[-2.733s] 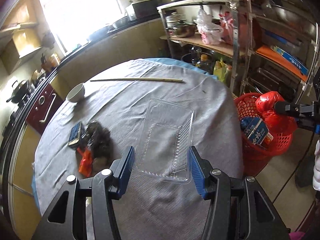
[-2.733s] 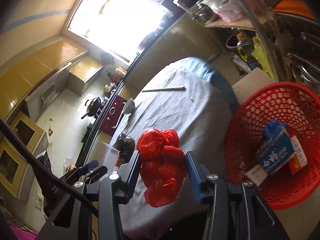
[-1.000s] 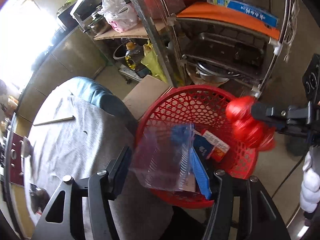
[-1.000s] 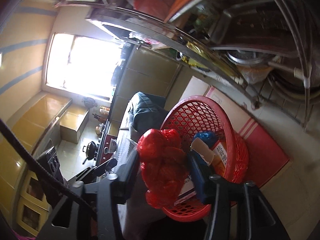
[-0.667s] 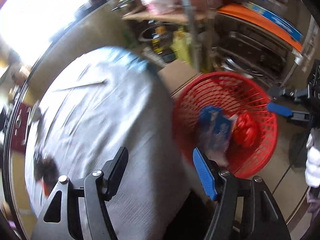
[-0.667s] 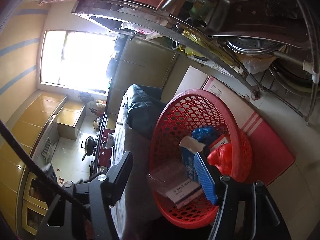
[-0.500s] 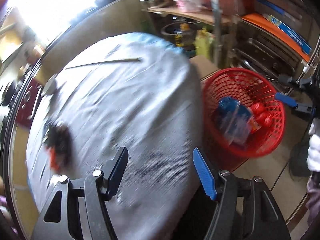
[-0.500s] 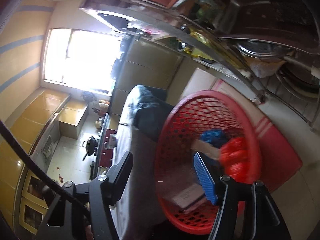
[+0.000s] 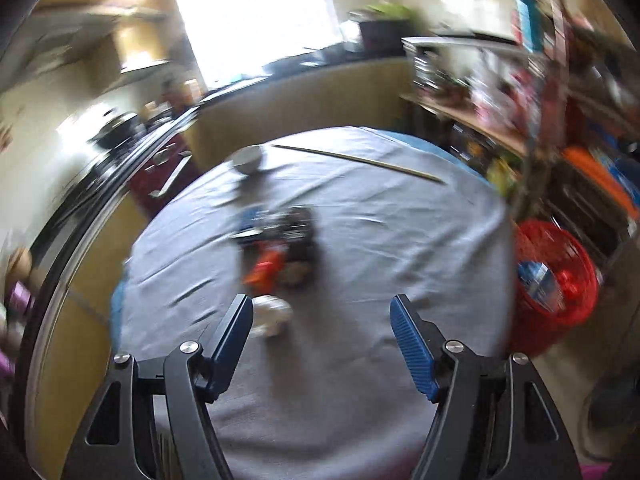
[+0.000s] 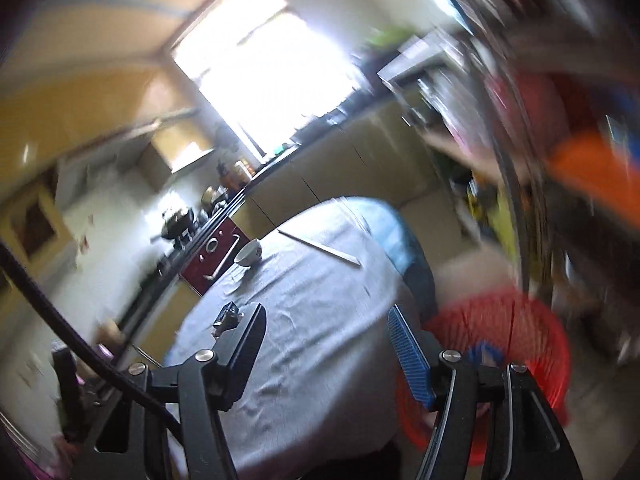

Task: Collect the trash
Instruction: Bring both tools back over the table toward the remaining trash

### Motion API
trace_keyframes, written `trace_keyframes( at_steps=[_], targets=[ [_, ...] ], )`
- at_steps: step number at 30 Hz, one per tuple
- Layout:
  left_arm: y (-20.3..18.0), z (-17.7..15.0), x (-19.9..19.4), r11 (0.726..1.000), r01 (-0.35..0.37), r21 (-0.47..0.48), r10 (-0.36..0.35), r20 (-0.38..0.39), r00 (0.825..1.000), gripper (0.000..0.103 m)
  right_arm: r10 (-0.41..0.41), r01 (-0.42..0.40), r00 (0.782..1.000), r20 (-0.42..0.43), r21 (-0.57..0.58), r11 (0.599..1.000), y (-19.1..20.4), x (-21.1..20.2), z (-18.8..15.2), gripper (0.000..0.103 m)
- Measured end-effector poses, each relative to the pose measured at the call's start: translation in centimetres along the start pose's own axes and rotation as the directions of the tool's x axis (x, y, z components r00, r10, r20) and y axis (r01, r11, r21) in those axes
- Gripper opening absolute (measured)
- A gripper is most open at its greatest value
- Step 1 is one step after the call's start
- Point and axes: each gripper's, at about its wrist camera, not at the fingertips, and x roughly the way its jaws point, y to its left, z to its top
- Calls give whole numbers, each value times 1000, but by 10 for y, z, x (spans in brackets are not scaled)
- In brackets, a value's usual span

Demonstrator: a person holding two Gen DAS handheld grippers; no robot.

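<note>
A pile of trash (image 9: 280, 240), with dark, orange and blue wrappers, lies in the middle of the grey-clothed round table (image 9: 380, 232). A white crumpled scrap (image 9: 274, 314) sits just ahead of my left finger. My left gripper (image 9: 322, 320) hovers over the table's near side, its jaws opening with nothing between them. The red mesh basket (image 9: 560, 308) stands on the floor to the right, holding a blue packet and a red bag. In the blurred right wrist view my right gripper (image 10: 326, 330) is open and empty above the table edge, with the basket (image 10: 512, 320) at lower right.
A white bowl (image 9: 248, 158) and a pair of chopsticks (image 9: 360, 162) lie at the table's far side. A cluttered metal shelf rack (image 9: 540, 128) stands right of the table behind the basket. A kitchen counter with a stove (image 9: 120, 128) runs along the left under the window.
The clear plastic tray left my left gripper and the red bag left my right one; both now lie in the basket. Both grippers swung from the basket back toward the table.
</note>
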Motion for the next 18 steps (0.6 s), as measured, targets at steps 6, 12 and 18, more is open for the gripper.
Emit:
trace_keyframes(
  at_steps=[6, 12, 18],
  targets=[
    [97, -38, 9, 969, -120, -215, 118, -26, 993, 73, -26, 58, 992, 123, -268, 962, 126, 0, 35, 76],
    [161, -63, 35, 909, -217, -356, 191, -107, 976, 73, 67, -40, 995, 74, -316, 948, 204, 36, 23, 83],
    [176, -73, 38, 895, -263, -361, 237, -115, 965, 73, 78, -123, 987, -141, -348, 929, 233, 94, -32, 83]
  ],
)
